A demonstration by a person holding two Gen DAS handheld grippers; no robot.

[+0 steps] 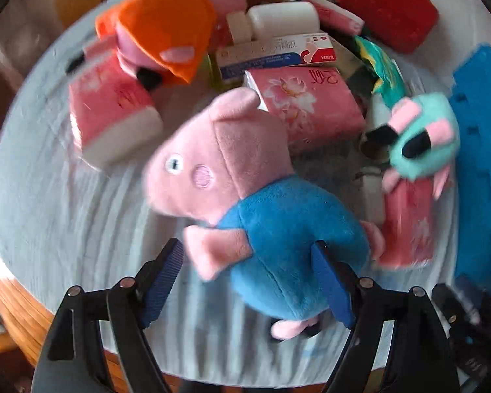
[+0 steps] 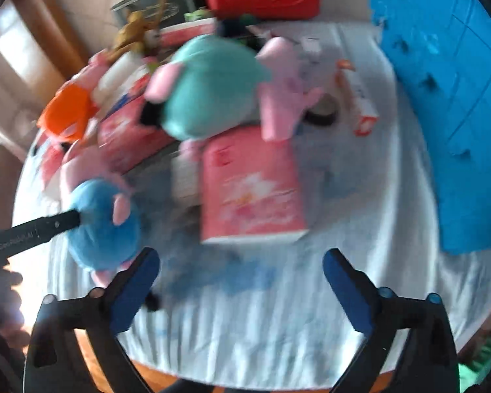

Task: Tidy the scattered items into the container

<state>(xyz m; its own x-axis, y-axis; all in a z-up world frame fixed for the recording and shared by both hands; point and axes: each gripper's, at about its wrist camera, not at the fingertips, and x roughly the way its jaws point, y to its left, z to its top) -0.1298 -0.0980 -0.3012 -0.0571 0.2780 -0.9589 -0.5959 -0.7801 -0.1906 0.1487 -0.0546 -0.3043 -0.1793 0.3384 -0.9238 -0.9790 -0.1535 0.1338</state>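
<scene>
Straddling the blue-shirted pig plush (image 1: pixel 278 216), our left gripper (image 1: pixel 248 281) stands wide, 1 pad touching its flank. Beyond that plush lies a pink tissue pack (image 1: pixel 306 104); the blue container (image 2: pixel 442 104) sits far right. Our right gripper (image 2: pixel 242 288) gapes, empty.

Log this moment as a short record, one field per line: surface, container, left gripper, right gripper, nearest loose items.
surface: round table under a pale cloth
container: blue crate at the table's right edge
left gripper: open, fingers either side of the blue pig toy
right gripper: open, empty, above bare cloth
nearest loose items: pink tissue pack, teal pig toy, orange pig toy
</scene>
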